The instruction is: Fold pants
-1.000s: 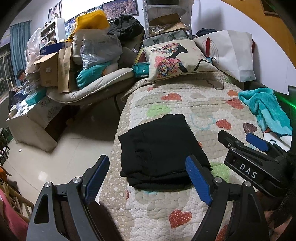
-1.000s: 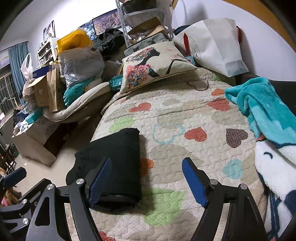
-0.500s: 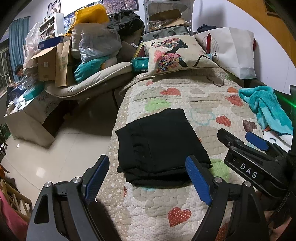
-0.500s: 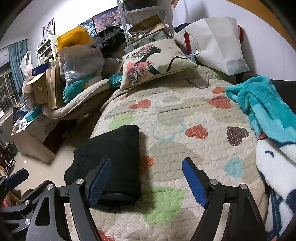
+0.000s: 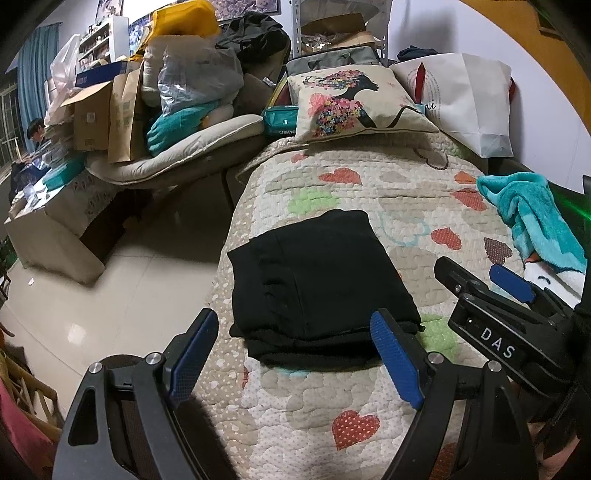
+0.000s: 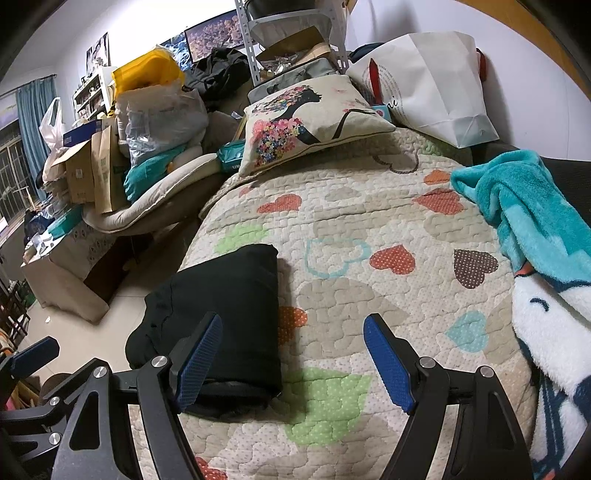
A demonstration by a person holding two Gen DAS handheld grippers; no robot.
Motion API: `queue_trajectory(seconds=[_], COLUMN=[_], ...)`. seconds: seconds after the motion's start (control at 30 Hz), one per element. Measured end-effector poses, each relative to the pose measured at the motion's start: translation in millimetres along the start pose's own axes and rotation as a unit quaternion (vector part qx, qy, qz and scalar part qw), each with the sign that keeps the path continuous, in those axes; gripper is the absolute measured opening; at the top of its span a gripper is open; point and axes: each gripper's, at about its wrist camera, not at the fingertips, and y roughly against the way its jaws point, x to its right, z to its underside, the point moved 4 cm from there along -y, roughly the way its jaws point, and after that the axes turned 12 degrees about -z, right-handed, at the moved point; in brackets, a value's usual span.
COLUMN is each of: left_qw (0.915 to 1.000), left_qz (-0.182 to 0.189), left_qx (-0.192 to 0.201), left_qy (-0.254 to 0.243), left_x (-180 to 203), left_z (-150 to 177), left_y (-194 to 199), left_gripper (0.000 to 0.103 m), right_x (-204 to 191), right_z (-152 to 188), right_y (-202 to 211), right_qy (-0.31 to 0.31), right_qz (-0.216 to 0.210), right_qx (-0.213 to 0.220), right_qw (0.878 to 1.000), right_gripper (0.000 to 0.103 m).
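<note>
Both tongs, left point(image 5: 297, 360) and right point(image 6: 291, 363), hang apart and empty above the bed point(image 6: 369, 221). Black pants point(image 5: 317, 280) lie near its left edge as a squarish folded stack on the quilted heart-print cover. Soft, light, probably knit fabric; layers would slip, so pinch the thick near edge through all layers.

- The pants' point(image 6: 221, 314) near edge hides behind the right gripper's left finger point(image 6: 197, 363).
- Teal blanket point(image 6: 532, 221) cut off at three o'clock.
- Shelf items point(image 5: 96, 33) at eleven o'clock: too small.
</note>
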Motion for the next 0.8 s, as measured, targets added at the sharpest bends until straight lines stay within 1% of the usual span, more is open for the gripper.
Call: queue_trajectory(seconds=[0.17, 0.3, 0.57, 0.7, 0.8], left_qw=[0.9999, 0.9993, 0.9973, 0.9941, 0.9905], left_qz=[0.005, 0.01, 0.016, 0.021, 0.027], left_qx=[-0.014, -0.033, -0.063, -0.088, -0.101], left_qy=[0.005, 0.013, 0.035, 0.06, 0.089], left_x=[1, 1, -8, -19, -33], left_z=[3, 7, 12, 15, 15], left_y=[-8, -20, -44, -63, -78], left_gripper=[0.084, 0.084, 0.084, 0.084, 0.084], right_x=[3, 5, 6, 6, 8], right_z=[3, 5, 11, 15, 18], right_y=[-3, -7, -18, -26, -32], right_qy=[0.0, 0.001, 0.005, 0.006, 0.004], right_qz=[0.002, 0.004, 0.011, 0.017, 0.018], right_qx=[-0.004, -0.012, -0.031, -0.044, -0.052], right_qw=[1.0, 1.0, 0.999, 0.999, 0.998], right_gripper=[0.084, 0.084, 0.084, 0.084, 0.084])
